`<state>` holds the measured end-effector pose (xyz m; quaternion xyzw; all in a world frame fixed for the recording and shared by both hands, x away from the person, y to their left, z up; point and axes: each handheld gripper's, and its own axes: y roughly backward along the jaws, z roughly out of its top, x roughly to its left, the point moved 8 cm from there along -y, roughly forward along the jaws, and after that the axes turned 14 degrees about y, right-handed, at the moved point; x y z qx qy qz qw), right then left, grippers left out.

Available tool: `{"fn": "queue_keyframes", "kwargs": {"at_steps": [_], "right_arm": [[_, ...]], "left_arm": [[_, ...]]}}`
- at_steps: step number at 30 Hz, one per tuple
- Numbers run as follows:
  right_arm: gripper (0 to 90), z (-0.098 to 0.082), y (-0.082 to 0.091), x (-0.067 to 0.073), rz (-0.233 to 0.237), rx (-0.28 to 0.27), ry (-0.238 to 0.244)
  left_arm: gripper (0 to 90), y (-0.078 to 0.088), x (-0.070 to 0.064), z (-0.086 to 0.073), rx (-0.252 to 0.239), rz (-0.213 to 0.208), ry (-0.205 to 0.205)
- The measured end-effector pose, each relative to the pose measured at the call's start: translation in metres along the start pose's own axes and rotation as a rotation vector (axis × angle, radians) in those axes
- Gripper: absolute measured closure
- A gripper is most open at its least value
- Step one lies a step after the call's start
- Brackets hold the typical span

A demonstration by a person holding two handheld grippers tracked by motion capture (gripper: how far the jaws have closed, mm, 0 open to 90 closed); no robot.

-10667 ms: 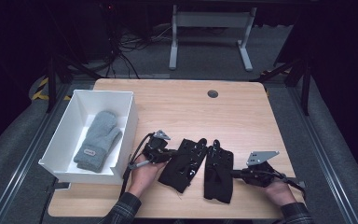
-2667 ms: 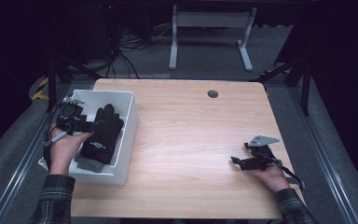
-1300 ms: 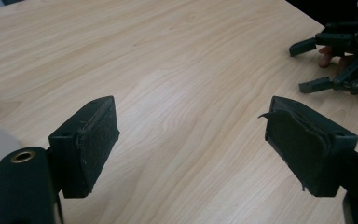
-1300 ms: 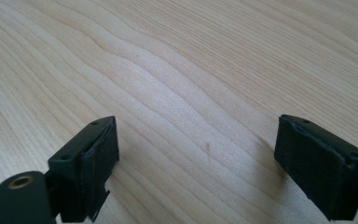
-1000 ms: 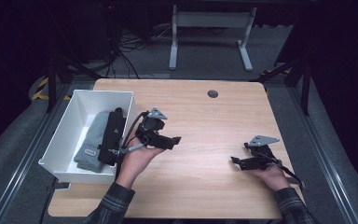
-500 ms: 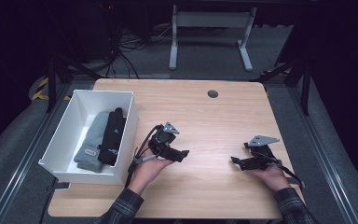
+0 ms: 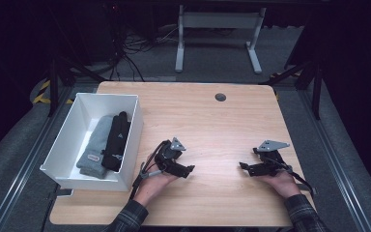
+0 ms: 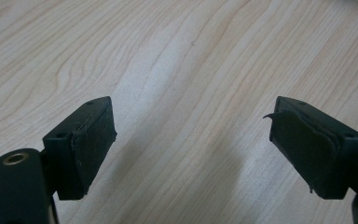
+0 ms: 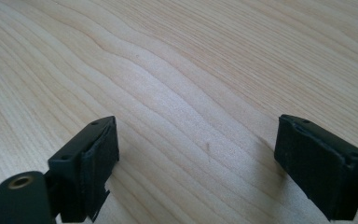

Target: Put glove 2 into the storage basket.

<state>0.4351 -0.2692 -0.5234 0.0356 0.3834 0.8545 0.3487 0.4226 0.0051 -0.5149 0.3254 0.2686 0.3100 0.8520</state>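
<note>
Gloves (image 7: 108, 140) lie in white bin (image 7: 72, 147), beside left gripper (image 7: 189, 169)

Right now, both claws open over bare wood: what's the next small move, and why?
Probably none beyond resting both hands. The grey mitten and black gloves already lie in the white bin; the left claw and right claw are open with nothing between the jaws, over bare table.

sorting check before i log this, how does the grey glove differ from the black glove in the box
The grey glove is pale, looks wider and lies toward the middle of the white box, a small label near its cuff. The black glove is dark, looks narrower and lies along the box's right wall. Both lie lengthwise, side by side, in the box.
</note>
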Motion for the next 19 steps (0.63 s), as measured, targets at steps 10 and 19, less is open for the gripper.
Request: {"fn": "queue_keyframes", "kwargs": {"at_steps": [10, 19], "right_arm": [[14.1, 0.000, 0.000, 0.000, 0.000, -0.001, 0.000], [14.1, 0.000, 0.000, 0.000, 0.000, 0.000, 0.000]], "left_arm": [[1.3, -0.017, -0.003, -0.012, 0.000, 0.028, -0.082], [1.0, -0.017, -0.003, -0.013, 0.002, 0.026, -0.083]]}}
